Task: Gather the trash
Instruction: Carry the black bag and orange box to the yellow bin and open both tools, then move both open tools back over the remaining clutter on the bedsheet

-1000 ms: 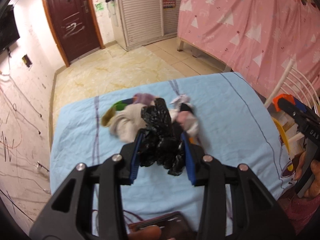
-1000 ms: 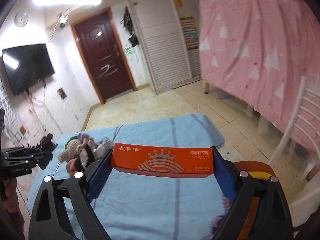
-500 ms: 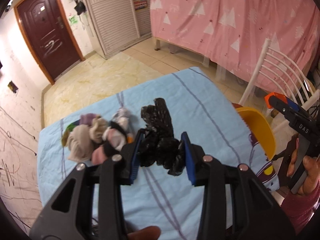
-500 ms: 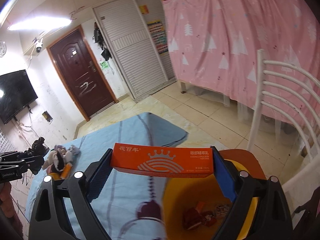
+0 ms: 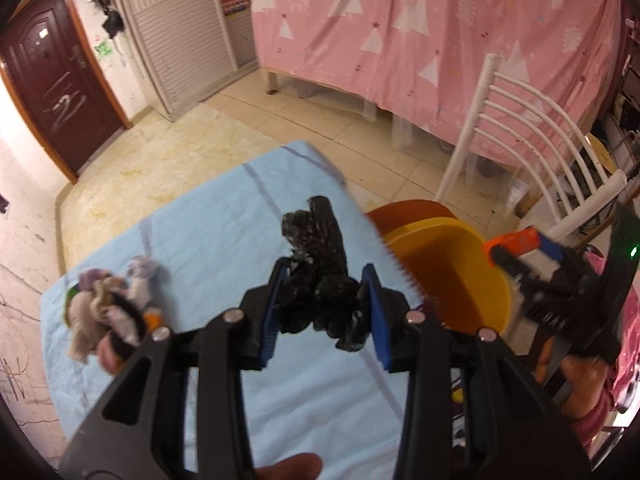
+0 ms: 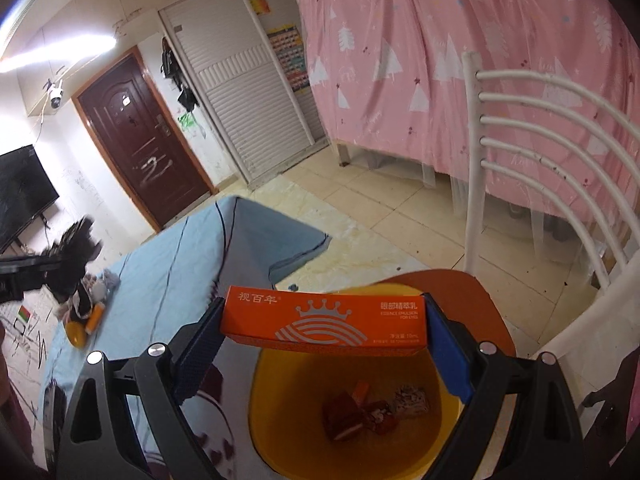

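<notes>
Left gripper (image 5: 325, 305): clamped on crumpled black bag (image 5: 320, 272)
Right gripper (image 6: 325, 334): spread wide, gripping orange box (image 6: 324, 322) endwise above yellow bin (image 6: 280, 420)

dark door (image 6: 144, 148), tiled floor (image 6: 400, 216), pink curtain (image 6: 480, 60), white chair (image 6: 540, 160).

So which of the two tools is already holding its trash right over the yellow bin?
The right tool, gripping the orange box above the yellow bin. The left tool holds its black bag over the blue cloth.
</notes>
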The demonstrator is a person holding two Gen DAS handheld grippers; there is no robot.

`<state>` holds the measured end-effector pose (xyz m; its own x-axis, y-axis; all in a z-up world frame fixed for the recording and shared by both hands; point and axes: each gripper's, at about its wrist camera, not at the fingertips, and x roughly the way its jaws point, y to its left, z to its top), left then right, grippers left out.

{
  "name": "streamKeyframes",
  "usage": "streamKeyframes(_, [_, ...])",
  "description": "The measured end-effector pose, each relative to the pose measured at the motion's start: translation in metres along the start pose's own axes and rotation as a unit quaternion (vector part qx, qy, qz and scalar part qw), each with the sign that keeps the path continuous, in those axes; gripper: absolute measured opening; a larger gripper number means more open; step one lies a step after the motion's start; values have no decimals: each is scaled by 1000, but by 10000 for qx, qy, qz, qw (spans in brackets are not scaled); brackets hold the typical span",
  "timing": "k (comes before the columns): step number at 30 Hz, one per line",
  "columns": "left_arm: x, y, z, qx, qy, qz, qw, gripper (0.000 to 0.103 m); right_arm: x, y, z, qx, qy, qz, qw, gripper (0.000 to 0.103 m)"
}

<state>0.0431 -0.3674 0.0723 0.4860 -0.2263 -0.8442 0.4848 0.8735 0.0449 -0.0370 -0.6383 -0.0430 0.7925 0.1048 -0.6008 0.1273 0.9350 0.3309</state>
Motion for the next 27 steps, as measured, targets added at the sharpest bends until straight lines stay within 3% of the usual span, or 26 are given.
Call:
streamKeyframes(18, [61,-82,31,333,429,-305,9981,36,16,-16,-22,-102,394,360,9985,87])
streamKeyframes(27, [67,-84,35,332,518,-287,9977,49,13,-17,-22,-57,358,406,9985,89])
